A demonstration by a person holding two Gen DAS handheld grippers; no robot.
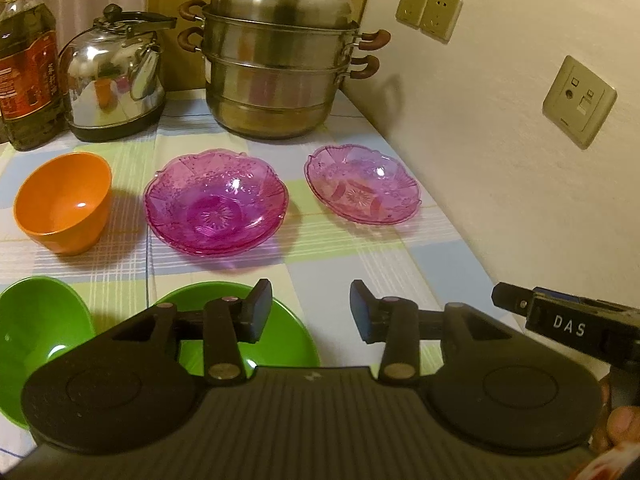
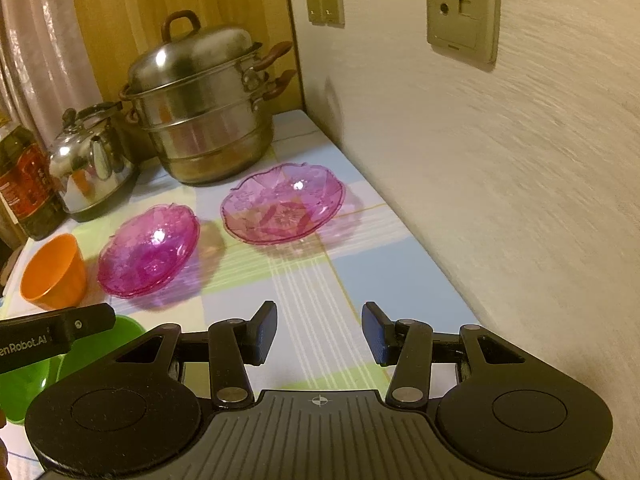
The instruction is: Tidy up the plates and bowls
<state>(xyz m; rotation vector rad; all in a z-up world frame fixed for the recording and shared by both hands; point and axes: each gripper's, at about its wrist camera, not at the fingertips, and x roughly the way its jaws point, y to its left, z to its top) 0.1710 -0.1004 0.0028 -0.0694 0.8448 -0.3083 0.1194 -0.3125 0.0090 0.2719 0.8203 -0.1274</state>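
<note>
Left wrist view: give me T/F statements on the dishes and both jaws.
1. The left gripper has its jaws open and empty. True.
2. The orange bowl is stacked inside a green bowl. False: it stands alone on the checked tablecloth, apart from the green bowls.
3. The pink plate stack looks like more than one plate nested. True.
4. The single pink plate lies nearer the wall than the stack. True.
5. The right gripper is shut on a plate. False: its jaws are open, holding nothing.
6. The steamer pot has its lid off. False: the lid is on.
</note>
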